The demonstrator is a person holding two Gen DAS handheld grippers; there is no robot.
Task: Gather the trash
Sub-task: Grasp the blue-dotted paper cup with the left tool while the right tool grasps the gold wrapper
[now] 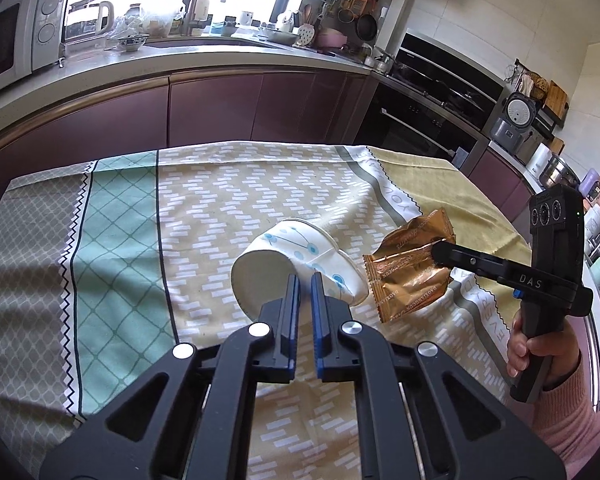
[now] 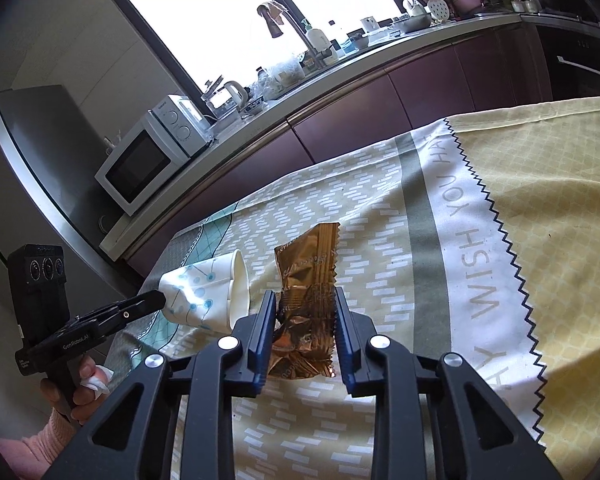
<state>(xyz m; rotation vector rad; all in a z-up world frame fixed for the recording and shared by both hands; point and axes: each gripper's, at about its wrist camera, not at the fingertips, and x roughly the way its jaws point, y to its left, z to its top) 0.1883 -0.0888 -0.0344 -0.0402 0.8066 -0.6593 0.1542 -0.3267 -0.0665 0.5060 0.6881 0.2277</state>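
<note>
Both grippers clamped: left gripper (image 1: 305,280) cup (image 1: 300,256), right gripper (image 2: 305,300) wrapper (image 2: 306,300).

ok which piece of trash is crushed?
The white paper cup with blue dots, gripped at its base by the left gripper; the bronze snack wrapper is only crinkled foil.

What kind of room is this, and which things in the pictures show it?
It is most likely a home kitchen: a microwave stands on the counter, a tap rises before the window, and a built-in oven is in the cabinets.

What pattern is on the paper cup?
White paper cup with teal dots on thin dark lines; right wrist view shows it best.
</note>
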